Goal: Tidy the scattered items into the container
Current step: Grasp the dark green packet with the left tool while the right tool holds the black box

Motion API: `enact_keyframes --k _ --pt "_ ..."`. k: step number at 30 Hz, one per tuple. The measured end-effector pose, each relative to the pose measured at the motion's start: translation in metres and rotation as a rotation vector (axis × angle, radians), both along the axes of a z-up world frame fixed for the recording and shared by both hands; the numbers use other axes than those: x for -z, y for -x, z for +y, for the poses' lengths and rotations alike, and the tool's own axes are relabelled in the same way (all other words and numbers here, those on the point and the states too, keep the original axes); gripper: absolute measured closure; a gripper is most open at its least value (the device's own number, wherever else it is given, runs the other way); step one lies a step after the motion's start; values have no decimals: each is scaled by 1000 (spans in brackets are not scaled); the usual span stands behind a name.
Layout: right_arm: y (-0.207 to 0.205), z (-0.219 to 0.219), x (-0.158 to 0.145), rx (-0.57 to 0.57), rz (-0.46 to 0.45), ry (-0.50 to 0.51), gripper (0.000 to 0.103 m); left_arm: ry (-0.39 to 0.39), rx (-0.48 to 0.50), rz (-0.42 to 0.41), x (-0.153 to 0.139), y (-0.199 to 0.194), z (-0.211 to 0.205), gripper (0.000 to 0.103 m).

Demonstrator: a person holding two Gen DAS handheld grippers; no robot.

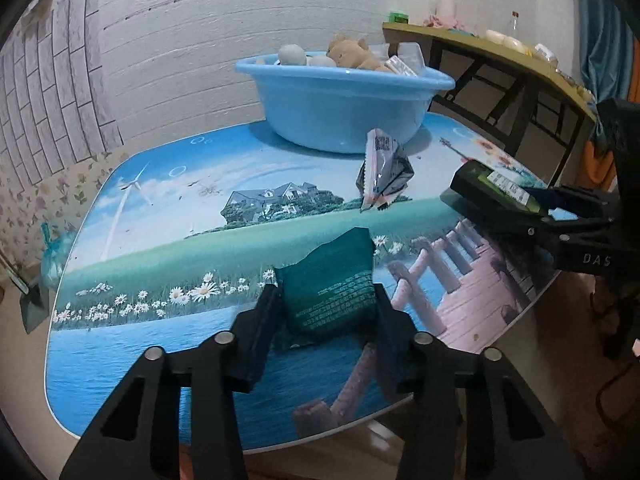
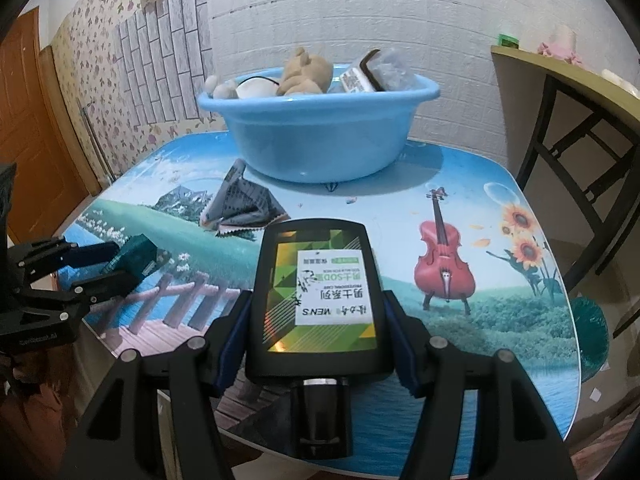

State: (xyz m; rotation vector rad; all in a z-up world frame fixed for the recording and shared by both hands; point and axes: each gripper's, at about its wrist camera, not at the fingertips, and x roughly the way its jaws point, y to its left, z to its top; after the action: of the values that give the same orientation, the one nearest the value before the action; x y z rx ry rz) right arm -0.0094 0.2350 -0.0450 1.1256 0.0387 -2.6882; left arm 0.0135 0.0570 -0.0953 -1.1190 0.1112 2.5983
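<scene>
**Basin half full, three things left to go in**

The basin (image 2: 316,136) stands at the far edge of our table (image 2: 500,288), straight ahead of both grippers and well apart from them. It is the biggest thing here, and it already holds a teddy bear (image 2: 306,74), some pale rounded things and a clear-wrapped pack; we cannot count its load exactly.

Outside it we count three things, two of them in our grip.

The bottle (image 2: 316,300), black with a green label, is in our right gripper (image 2: 316,316). The blue pads are clamped on its two long sides. Its long axis runs along the fingers, with the cap toward us and the base aimed at the basin.

The silver packet (image 1: 382,172) lies loose and crumpled on the table just in front of the basin. It sits between our grippers and the rim, so it is in the way of a low carry.

The green pouch (image 1: 330,284), the smallest, is in our left gripper (image 1: 326,312). The fingers press on its two sides, and it stands up between them, its top corner leaning toward the basin.

We judge that both loads must travel forward and rise over the rim. Neither hand looks clearly nearer. The basin lies slightly right of the left gripper's line and nearly dead ahead of the right.
</scene>
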Motion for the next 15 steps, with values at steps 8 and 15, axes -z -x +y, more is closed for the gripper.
enact_keyframes --k 8,15 --pt "-2 1 -4 2 10 6 42 -49 -31 34 -18 -1 -8 84" --pt "-4 -3 -13 -14 35 14 42 -111 -48 27 -21 3 -18 93"
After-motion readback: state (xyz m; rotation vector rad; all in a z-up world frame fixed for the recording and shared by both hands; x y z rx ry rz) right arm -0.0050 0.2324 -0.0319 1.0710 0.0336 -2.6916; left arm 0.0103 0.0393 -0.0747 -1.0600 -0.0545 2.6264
